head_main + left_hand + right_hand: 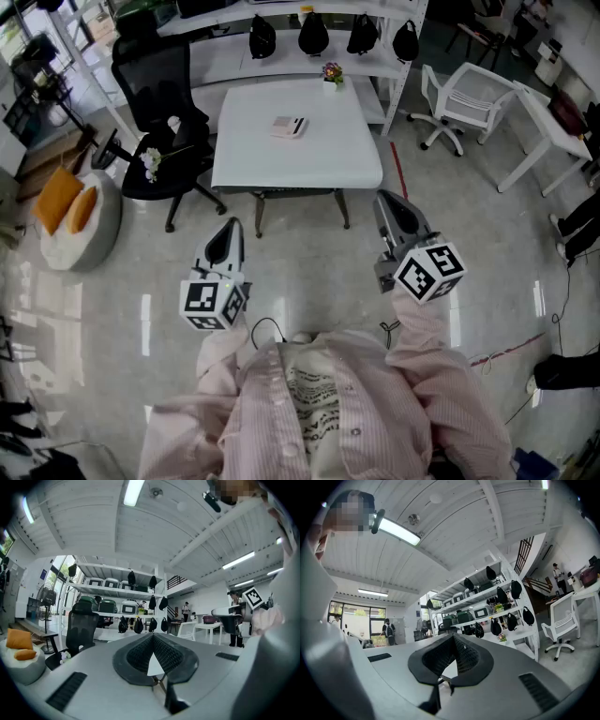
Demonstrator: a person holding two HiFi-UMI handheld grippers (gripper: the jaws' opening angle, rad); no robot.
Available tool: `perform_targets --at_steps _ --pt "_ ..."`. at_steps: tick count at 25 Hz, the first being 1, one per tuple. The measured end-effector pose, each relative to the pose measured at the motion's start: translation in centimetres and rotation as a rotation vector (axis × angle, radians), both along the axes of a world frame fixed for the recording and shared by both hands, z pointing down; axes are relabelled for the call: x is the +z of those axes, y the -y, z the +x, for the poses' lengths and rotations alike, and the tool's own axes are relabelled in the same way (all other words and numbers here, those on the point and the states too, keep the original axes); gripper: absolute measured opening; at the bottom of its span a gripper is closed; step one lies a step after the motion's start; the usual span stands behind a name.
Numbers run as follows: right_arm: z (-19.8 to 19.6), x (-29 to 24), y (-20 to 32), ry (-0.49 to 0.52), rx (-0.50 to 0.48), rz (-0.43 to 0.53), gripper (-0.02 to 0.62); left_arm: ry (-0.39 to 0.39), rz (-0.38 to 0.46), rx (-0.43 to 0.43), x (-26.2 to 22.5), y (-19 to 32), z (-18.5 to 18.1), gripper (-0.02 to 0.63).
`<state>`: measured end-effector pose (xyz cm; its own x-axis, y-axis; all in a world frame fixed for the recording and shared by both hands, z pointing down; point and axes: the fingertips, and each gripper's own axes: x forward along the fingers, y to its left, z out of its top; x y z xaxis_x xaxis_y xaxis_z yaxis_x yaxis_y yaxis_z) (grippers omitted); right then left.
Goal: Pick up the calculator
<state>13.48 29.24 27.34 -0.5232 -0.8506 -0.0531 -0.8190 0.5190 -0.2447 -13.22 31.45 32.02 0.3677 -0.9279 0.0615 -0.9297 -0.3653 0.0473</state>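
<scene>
A bright workshop room with a glossy pale floor (309,244) and white shelving (375,19) hung with black bags lies ahead. In front of the shelving stands a white square-topped surface (272,169), with a black mesh office chair (155,75) at its left side. The small, pale, flat rectangular calculator (289,127) lies near the middle of that surface, well apart from a little potted flower (331,73) at the far edge. The person holds the left gripper (226,242) and the right gripper (397,214) level over the floor, short of the surface's near edge and well apart from the calculator. Each gripper view shows its dark ribbed fingers (140,654) pressed together with nothing between them. The task appears to be at its approach step. The next move calls for stepping up to the surface, spreading one pair of fingers, and lowering them around the calculator's edges.
</scene>
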Motion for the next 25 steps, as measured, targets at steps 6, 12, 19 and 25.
perform_targets --at_steps 6,12,19,25 --pt "1.0 0.8 0.7 -0.014 0.006 -0.018 -0.002 -0.003 -0.011 -0.008 0.5 0.5 0.9 0.000" --pt "2.0 1.8 1.6 -0.001 -0.032 -0.029 0.001 -0.006 -0.018 -0.021 1.1 1.1 2.1 0.000" --pt "3.2 3.2 2.1 0.034 -0.083 -0.067 0.057 -0.011 -0.030 -0.049 2.1 0.6 3.6 0.000" --pt "3.4 4.7 2.5 0.048 -0.098 -0.111 0.150 -0.015 -0.058 -0.084 3.4 -0.1 3.7 0.000"
